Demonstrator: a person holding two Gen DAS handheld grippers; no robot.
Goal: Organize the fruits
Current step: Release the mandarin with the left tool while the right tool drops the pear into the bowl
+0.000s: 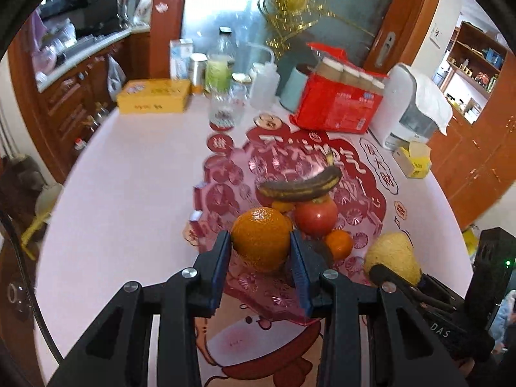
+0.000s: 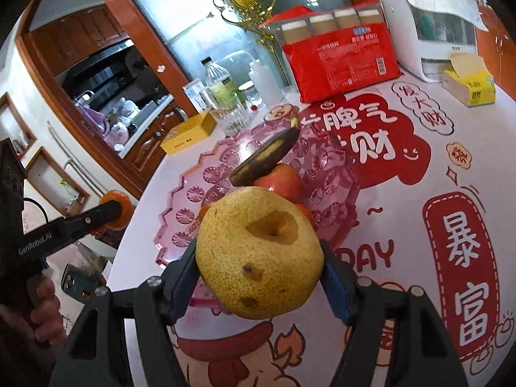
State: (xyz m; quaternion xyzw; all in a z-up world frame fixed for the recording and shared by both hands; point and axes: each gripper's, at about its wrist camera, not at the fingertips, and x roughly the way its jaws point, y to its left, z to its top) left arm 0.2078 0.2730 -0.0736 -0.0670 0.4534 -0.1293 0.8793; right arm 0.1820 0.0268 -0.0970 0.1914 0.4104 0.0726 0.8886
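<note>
An orange [image 1: 261, 240] is pinched between the blue pads of the left tongs [image 1: 262, 251], held above the near edge of the pink plastic tray [image 2: 193, 190]; a yellow pear [image 2: 259, 254] is clamped likewise in the right tongs [image 2: 259, 277], also near the tray's front rim. Already in the tray are noted a red apple [image 1: 316, 217], a blackened banana [image 1: 300, 187] resting on top of it, and a small mandarin [image 1: 338, 243] beside the apple. The step in hand is judged to be the delivery of both held fruits to the tray. The next move is judged to call for each fruit to be lowered into a free part of the tray, clear of the apple, so the balanced banana is not dislodged, and only then released. Writing legible: "GenRobot.AI" on the body of the left tool, seen from the right wrist; "DAS" on the right tool, seen from the left wrist. On the table [image 1: 129, 167] covering, "暴富", "发大财" and the letters "DAY" are read. Print on the red package [image 2: 342, 61] is too small to read.
</note>
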